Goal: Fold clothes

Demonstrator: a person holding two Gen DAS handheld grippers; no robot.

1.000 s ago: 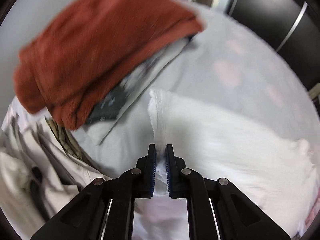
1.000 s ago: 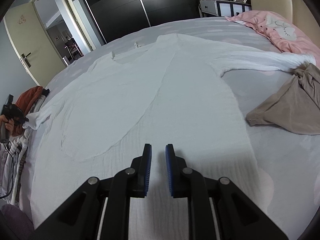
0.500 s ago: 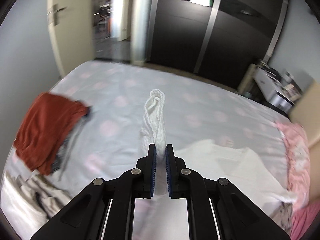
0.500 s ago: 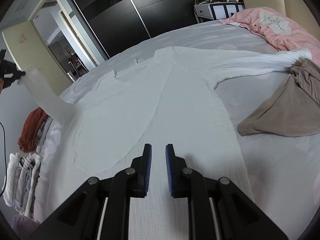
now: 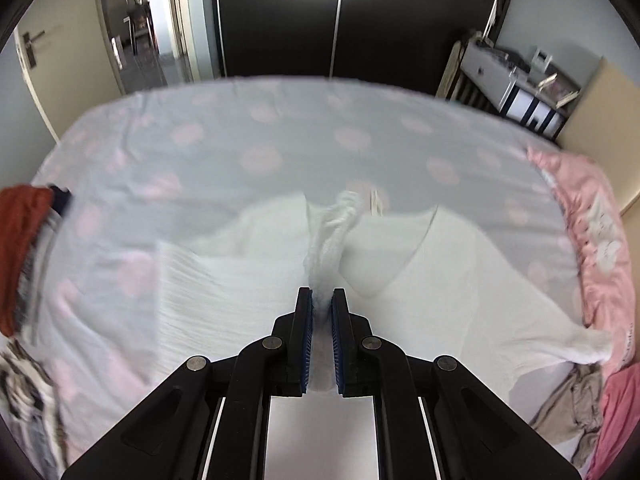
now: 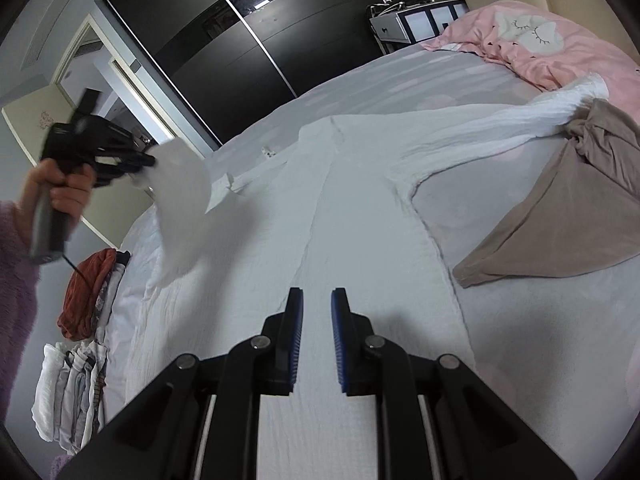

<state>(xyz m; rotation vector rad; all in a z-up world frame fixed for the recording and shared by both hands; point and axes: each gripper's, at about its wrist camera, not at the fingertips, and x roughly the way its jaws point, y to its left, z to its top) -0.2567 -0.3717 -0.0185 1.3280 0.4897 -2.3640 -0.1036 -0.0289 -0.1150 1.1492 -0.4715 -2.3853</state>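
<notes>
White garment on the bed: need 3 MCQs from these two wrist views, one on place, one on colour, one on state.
1. Where does the beige garment lie relative to the white garment?
A. on its far sleeve's end, by the pink duvet
B. under the folded stack
C. in the right gripper

2. What colour is the top item of the folded stack at the bed's edge?
A. blue
B. rust red
C. yellow

3. What state is the left gripper in?
A. wide open, empty
B. shut on the white garment's sleeve
C. shut on the duvet

Answers:
1 A, it overlaps the sleeve end next to the pink duvet.
2 B, a rust-red piece tops the stack.
3 B, bunched white cloth sits pinched between its jaws, lifted off the bed.
</notes>
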